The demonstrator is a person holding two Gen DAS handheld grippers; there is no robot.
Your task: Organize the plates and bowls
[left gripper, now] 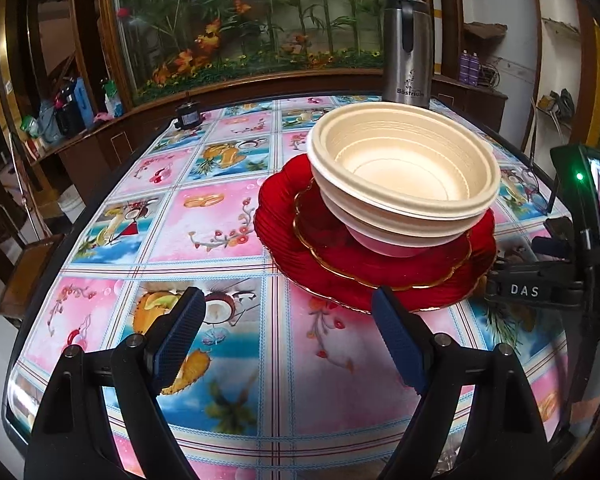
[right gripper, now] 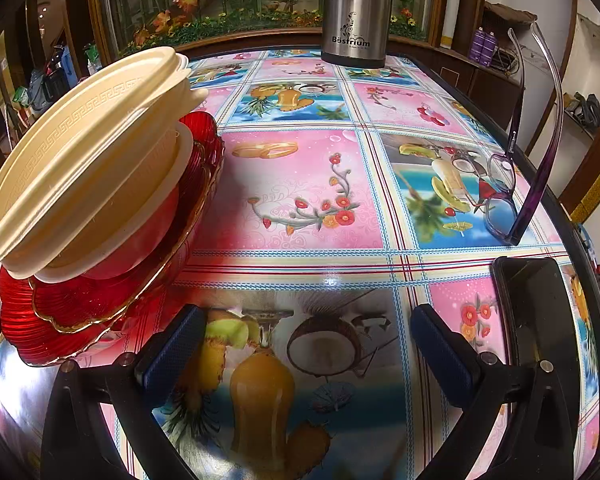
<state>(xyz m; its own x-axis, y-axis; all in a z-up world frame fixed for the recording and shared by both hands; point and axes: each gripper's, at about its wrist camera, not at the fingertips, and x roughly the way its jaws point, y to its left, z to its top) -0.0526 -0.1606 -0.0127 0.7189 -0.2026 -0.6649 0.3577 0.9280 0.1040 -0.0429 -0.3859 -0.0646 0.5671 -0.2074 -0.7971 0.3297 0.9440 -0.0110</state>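
Cream bowls (left gripper: pixel 404 176) sit nested in a stack on red scalloped plates (left gripper: pixel 300 220) with gold rims, right of the table's middle. My left gripper (left gripper: pixel 288 312) is open just in front of the plates' near edge, nothing between its blue pads (left gripper: pixel 180 332). In the right wrist view the same bowls (right gripper: pixel 88 160) and red plates (right gripper: pixel 112 300) are at the left. My right gripper (right gripper: pixel 308 332) is open over bare tablecloth to the right of the stack, holding nothing. The other gripper's body (left gripper: pixel 572 264) shows at the right edge of the left wrist view.
A steel thermos (left gripper: pixel 407 48) stands at the table's far edge. Purple glasses (right gripper: pixel 512 184) lie on the right side. A black flat object (right gripper: pixel 532 312) lies by the right gripper's right finger. A small black device (left gripper: pixel 188 117) sits far left. The table (left gripper: pixel 204 216) has a fruit-patterned cloth.
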